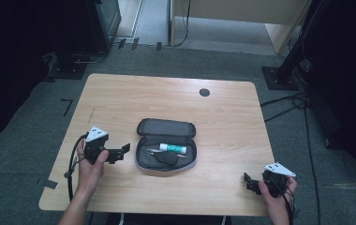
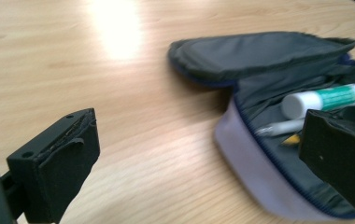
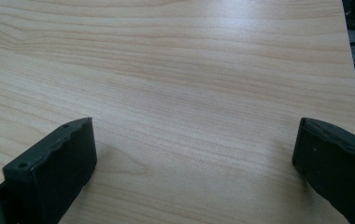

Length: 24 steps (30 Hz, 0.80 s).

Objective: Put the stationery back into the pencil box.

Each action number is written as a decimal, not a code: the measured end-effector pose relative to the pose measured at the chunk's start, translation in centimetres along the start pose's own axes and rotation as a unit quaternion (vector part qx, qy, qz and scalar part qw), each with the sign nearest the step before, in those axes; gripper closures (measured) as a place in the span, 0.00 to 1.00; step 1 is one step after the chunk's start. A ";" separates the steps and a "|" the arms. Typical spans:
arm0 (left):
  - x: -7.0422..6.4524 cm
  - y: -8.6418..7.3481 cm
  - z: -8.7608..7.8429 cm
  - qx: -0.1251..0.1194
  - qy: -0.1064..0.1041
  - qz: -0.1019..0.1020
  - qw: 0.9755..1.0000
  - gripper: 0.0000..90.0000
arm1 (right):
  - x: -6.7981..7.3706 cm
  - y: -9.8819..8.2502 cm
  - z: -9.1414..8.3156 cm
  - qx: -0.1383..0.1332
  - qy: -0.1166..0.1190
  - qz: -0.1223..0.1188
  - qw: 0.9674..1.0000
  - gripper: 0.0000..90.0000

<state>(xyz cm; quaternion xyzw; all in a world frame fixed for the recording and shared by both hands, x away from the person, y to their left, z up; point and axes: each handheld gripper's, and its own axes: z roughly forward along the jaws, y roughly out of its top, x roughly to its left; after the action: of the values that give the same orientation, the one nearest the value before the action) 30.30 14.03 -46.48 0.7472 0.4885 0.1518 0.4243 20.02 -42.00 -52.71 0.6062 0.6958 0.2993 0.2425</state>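
Pencil case [image 1: 166, 150] sits open mid-frame w/ a glue stick [image 1: 173, 148] and pen inside. Left gripper [image 1: 122, 151] just left of it, jaws wide, holding nothing. Right gripper [image 1: 250, 182] parked lower right, also wide and empty. Prob between steps; next up imo: grab the lid, fold it shut.

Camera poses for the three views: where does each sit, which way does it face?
High view: above the person's side, facing forward and down on the table; both forearms, left hand-held gripper, right hand-held gripper.
Left gripper view: on the left hand-held gripper, jaws wide, facing the open pencil case and glue stick.
Right gripper view: over bare tabletop, jaws wide.
High and left gripper views share the pencil case.
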 end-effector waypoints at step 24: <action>5.3 -6.8 -4.0 0.048 0.128 -0.025 0.990 0.00 | 0.0 0.0 0.0 0.001 0.000 0.002 1.000 0.00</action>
<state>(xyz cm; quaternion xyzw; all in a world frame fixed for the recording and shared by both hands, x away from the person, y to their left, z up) 26.21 21.66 -50.41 0.7284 0.5644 0.2121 0.3253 20.01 -41.97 -52.69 0.6076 0.6952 0.2989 0.2412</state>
